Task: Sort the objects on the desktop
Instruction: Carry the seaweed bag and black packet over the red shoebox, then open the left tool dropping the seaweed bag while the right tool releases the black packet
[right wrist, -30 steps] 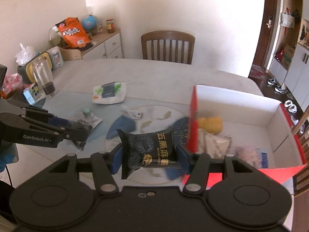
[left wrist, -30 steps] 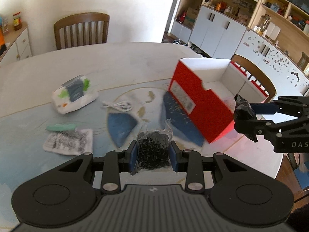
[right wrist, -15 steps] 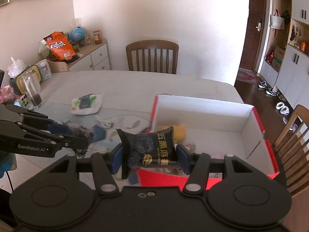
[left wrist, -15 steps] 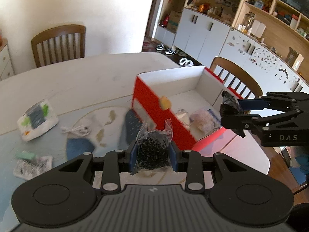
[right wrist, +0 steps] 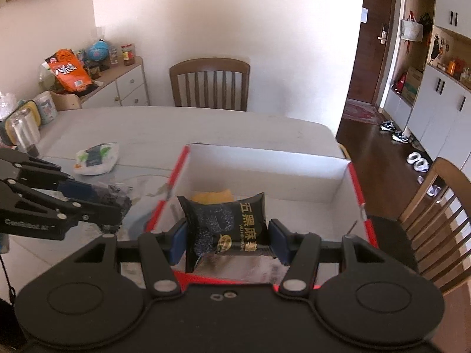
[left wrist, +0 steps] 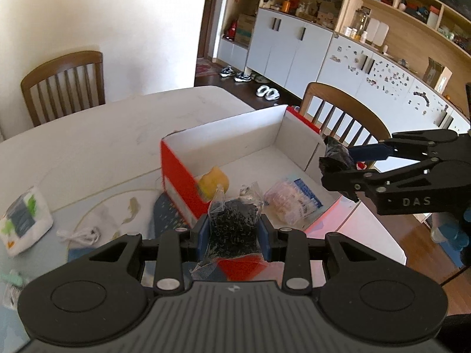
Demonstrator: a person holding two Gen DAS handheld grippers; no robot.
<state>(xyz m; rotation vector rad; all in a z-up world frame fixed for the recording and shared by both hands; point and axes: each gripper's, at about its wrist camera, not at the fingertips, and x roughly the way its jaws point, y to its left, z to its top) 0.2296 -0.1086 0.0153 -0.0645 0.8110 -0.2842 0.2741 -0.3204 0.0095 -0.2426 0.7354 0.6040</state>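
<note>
Over the red box (left wrist: pixel 179 176) on the bench (left wrist: pixel 103 135), the left gripper (left wrist: pixel 234 232) jaws pinch a clear bag (left wrist: pixel 234 226) and the right gripper (right wrist: pixel 226 239) jaws clamp a black packet (right wrist: pixel 226 223). Best let go only once each hangs well inside the walls, clear of the rim.
</note>
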